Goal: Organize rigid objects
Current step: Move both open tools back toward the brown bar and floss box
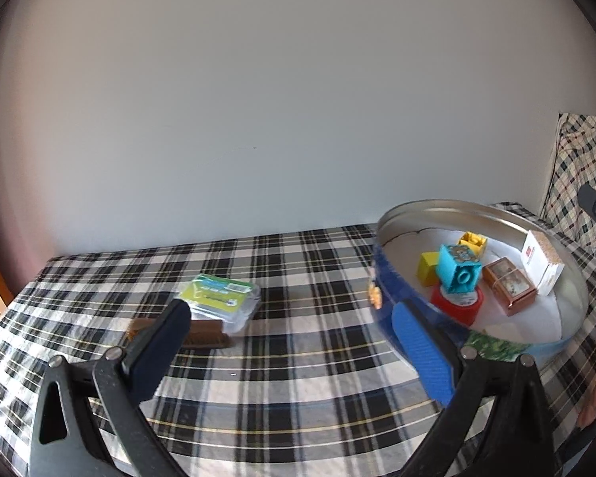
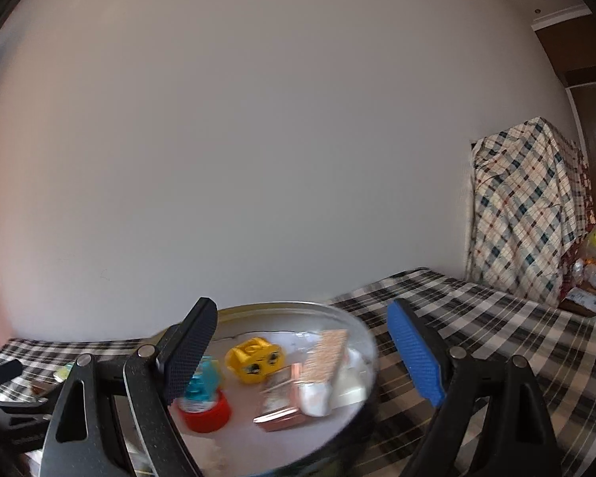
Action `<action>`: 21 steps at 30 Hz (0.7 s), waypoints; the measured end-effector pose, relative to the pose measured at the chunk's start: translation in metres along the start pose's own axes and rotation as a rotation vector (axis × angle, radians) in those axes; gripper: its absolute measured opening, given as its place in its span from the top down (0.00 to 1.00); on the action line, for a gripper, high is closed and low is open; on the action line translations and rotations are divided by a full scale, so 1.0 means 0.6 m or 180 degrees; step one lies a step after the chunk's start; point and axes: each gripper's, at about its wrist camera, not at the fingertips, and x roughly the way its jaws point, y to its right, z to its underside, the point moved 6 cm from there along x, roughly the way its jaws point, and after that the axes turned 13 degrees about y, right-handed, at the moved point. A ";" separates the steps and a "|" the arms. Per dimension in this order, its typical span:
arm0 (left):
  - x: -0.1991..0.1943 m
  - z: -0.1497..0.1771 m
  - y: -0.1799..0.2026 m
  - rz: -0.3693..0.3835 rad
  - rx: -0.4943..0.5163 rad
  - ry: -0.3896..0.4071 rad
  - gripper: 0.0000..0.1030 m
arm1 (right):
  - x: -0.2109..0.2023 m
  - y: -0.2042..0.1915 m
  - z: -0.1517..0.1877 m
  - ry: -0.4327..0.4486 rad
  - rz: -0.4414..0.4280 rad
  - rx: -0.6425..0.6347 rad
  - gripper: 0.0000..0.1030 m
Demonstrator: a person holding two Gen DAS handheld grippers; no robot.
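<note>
The clear box (image 1: pixel 222 302) with a green label, lying on the plaid counter (image 1: pixel 298 357) just ahead of the left gripper (image 1: pixel 294 342) beside its dark finger, looks light, stiff and slick, so I would pinch it across its short flat sides. A brown comb (image 1: pixel 202 336) lies touching its near edge. Both the left gripper and the right gripper (image 2: pixel 302 353) stand wide and empty, the right hanging above the round tin (image 2: pixel 361 342) of blocks.
</note>
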 end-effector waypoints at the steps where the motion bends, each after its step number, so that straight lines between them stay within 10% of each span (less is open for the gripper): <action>1: 0.001 0.001 -0.006 -0.0004 0.0008 -0.0009 0.00 | -0.002 -0.009 0.001 -0.0003 -0.0021 0.0007 0.14; 21: 0.043 0.035 -0.165 -0.0021 -0.0163 -0.0347 0.00 | 0.003 -0.236 0.051 -0.0257 -0.0606 -0.0068 0.14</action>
